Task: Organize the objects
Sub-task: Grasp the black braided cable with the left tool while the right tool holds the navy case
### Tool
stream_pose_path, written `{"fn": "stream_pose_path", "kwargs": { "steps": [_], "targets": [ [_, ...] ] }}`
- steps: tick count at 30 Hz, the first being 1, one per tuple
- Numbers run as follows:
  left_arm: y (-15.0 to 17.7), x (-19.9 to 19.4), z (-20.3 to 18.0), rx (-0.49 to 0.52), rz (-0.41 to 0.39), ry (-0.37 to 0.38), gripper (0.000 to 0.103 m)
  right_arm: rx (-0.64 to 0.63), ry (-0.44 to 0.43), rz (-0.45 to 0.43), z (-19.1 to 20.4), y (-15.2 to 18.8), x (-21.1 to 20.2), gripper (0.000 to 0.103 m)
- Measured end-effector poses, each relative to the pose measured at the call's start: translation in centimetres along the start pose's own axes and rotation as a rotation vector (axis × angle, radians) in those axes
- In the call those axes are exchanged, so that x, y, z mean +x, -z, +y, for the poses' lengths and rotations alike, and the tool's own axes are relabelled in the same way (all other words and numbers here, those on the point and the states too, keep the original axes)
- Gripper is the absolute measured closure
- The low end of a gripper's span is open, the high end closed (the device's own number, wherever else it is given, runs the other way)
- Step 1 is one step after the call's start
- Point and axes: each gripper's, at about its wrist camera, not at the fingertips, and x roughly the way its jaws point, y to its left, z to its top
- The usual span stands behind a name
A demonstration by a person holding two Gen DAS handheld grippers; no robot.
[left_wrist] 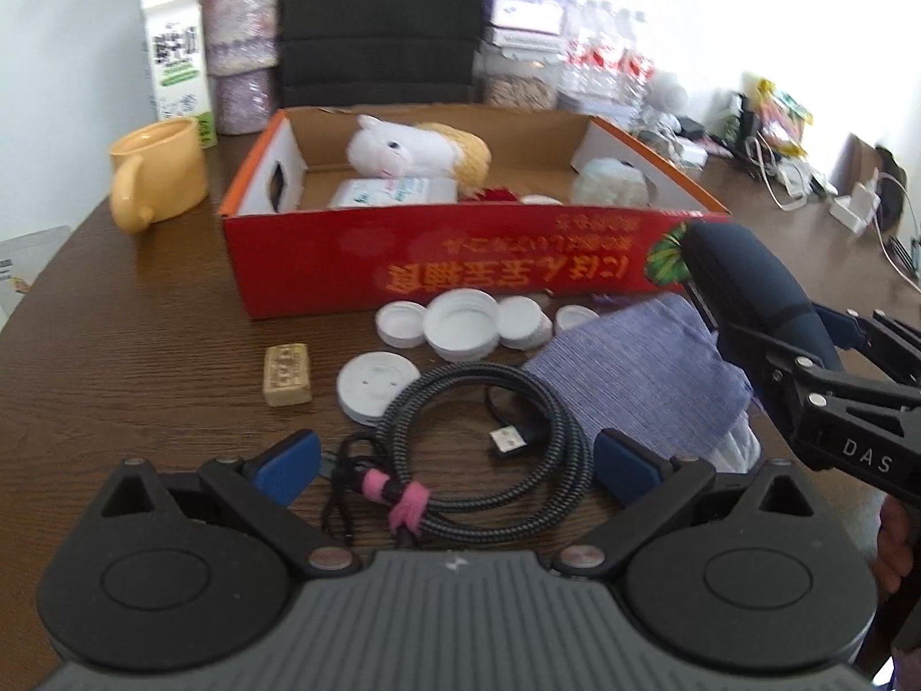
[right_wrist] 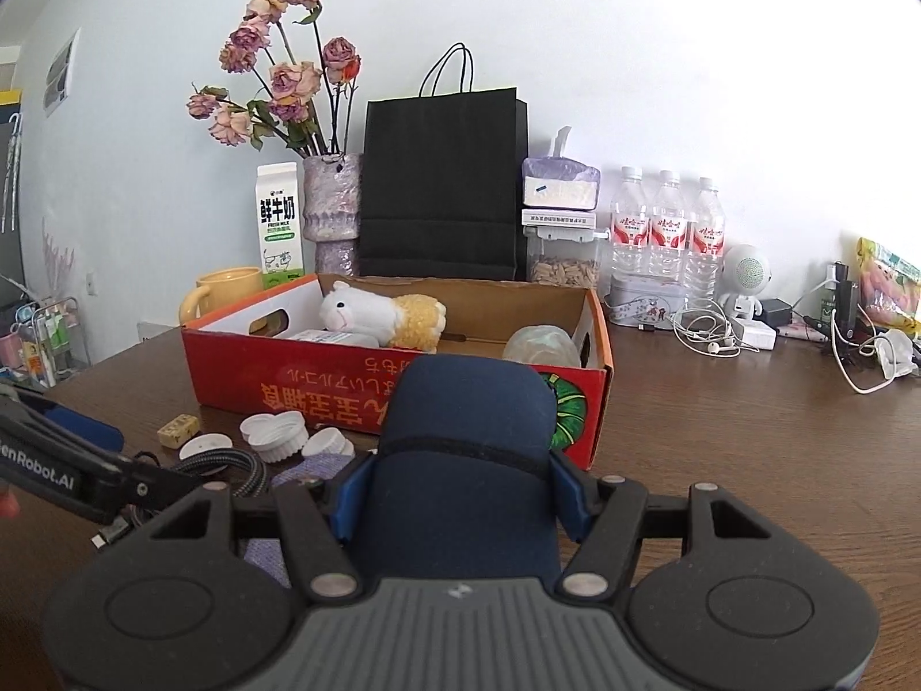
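Observation:
In the right wrist view my right gripper (right_wrist: 460, 489) is shut on a dark navy case (right_wrist: 466, 403), with the blue pads pressing on both its sides. It hangs just before the front wall of the red cardboard box (right_wrist: 299, 386). The box (left_wrist: 403, 253) holds a white and yellow plush toy (left_wrist: 403, 150) and some packets. My left gripper (left_wrist: 455, 460) stands open low over a coiled braided cable (left_wrist: 437, 391) tied with a pink strap. White caps (left_wrist: 460, 325), a white disc (left_wrist: 371, 386), a tan block (left_wrist: 288, 374) and a purple cloth (left_wrist: 633, 380) lie in front of the box.
A yellow mug (left_wrist: 158, 173), a milk carton (right_wrist: 280, 224), a vase of dried roses (right_wrist: 331, 207) and a black paper bag (right_wrist: 443, 184) stand behind the box. Water bottles (right_wrist: 668, 230), earphones and chargers (right_wrist: 714, 334) crowd the back right. Bare brown tabletop (right_wrist: 748, 432) lies to the right.

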Motion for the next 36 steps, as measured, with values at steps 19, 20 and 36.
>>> {"fn": "stream_pose_path", "kwargs": {
  "steps": [19, 20, 36],
  "targets": [
    [-0.4, 3.7, -0.9, 0.102, 0.11, -0.009, 0.0, 0.014, -0.021, -0.007, -0.2, 0.3, 0.2, 0.041],
    [-0.3, 3.7, -1.0, 0.101, 0.106, -0.012, 0.0, 0.015, -0.022, -0.007, -0.2, 0.3, 0.2, 0.041],
    [1.1, 2.6, -1.2, 0.073, 0.06, -0.046, 0.0, 0.023, -0.02, -0.007, -0.3, 0.4, 0.2, 0.041]
  ]
}}
